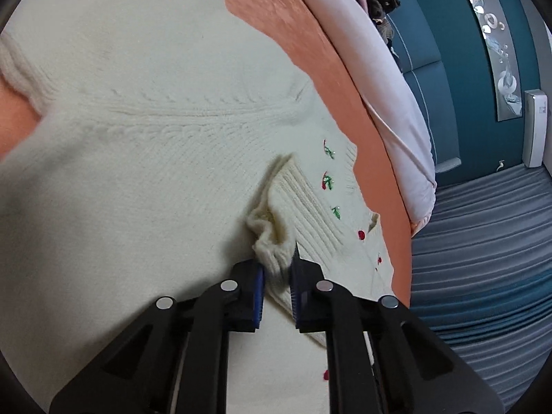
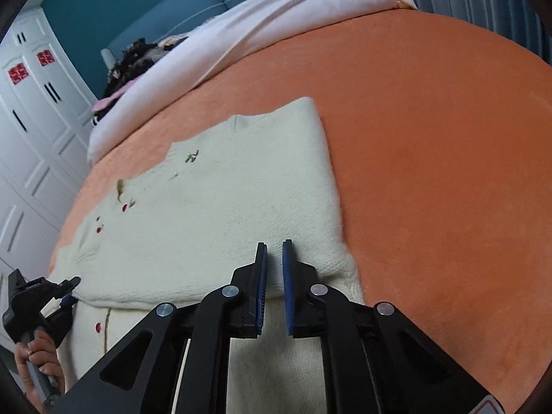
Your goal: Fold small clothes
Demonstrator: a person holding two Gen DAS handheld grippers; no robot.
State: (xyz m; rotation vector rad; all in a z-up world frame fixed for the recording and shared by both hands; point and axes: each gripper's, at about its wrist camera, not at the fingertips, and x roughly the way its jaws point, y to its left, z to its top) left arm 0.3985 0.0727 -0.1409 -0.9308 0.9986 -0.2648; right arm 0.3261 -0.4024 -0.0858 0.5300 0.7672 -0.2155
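Cream knit sweater (image 2: 214, 214) spread on orange bed (image 2: 431, 158): soft, light, stretchy. Left gripper (image 1: 277, 276) pinching ribbed cuff (image 1: 276, 258); right gripper (image 2: 274, 252) narrowly parted, empty. Grasp ribbed edges.

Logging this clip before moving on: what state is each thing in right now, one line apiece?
Cream sweater: lying on the orange blanket, partly folded, a layer turned over itself.
Sleeve cuff: bunched, pinched by the left hand-held gripper.
Left hand-held gripper: shut on the sleeve cuff.
Right hand-held gripper: slightly open, holding nothing, over the sweater's edge.
Orange blanket: spread flat.
Pink duvet: heaped at the bed's far side.
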